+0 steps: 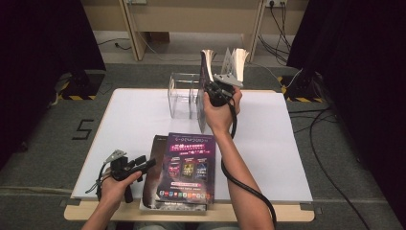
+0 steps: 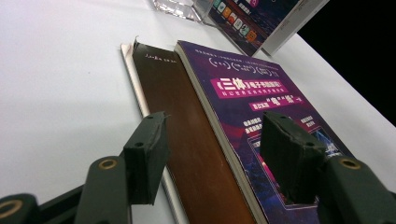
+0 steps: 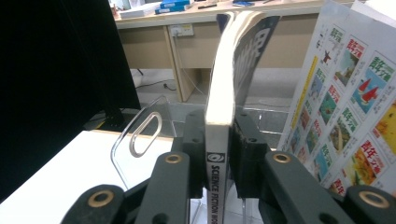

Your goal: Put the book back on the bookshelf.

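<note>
White tabletop [image 1: 268, 158] between dark curtains carries a clear plastic rack [image 1: 184, 93] at its far side and 2 magazines near the person. The right gripper [image 3: 219, 140] holds 1 magazine [image 3: 224, 79] upright by its spine, jaws on both sides, pads seemingly still pressing, probably to stand it in the rack beside another upright magazine [image 3: 345, 107]. The left gripper [image 2: 215, 154] rests with jaws apart and empty over the purple magazine [image 2: 252, 93] and the brown one [image 2: 173, 112] beneath it, likely ready to take the next. The right gripper view reads the spine lettering, which the high view cannot.
</note>
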A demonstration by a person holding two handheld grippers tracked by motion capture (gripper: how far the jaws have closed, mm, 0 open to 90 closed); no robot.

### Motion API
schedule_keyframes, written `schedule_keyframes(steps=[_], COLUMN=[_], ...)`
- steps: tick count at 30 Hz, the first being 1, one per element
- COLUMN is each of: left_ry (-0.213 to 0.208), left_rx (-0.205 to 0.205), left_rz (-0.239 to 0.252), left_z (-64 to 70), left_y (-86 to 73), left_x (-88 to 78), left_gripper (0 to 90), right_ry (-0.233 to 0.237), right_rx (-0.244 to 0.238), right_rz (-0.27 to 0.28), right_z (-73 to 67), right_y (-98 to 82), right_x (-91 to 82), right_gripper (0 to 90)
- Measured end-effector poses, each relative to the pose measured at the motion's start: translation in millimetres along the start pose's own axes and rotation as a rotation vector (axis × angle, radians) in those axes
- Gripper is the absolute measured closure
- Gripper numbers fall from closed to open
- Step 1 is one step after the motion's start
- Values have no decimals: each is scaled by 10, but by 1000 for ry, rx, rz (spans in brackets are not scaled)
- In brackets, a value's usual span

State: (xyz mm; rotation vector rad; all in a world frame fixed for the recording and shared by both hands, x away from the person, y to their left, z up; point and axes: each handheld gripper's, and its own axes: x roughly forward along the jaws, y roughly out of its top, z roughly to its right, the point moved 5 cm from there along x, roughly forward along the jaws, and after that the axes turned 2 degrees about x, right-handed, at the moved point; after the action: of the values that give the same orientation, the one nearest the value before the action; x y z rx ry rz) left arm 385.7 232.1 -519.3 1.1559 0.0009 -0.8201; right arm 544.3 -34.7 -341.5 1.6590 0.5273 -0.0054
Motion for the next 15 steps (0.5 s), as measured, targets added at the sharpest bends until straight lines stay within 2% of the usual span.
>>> schedule_keyframes(steps=[11, 15], left_ry=[-1, 0], left_rx=[3, 2], left_rz=[0, 1], left_z=[10, 10], left_y=[0, 2], left_x=[9, 10], left_gripper=[409, 409], right_ry=[-13, -18], right_rx=[39, 45], right_rz=[1, 23], right_z=[116, 137], right_y=[19, 91], right_x=[-47, -77], right_gripper=[715, 693])
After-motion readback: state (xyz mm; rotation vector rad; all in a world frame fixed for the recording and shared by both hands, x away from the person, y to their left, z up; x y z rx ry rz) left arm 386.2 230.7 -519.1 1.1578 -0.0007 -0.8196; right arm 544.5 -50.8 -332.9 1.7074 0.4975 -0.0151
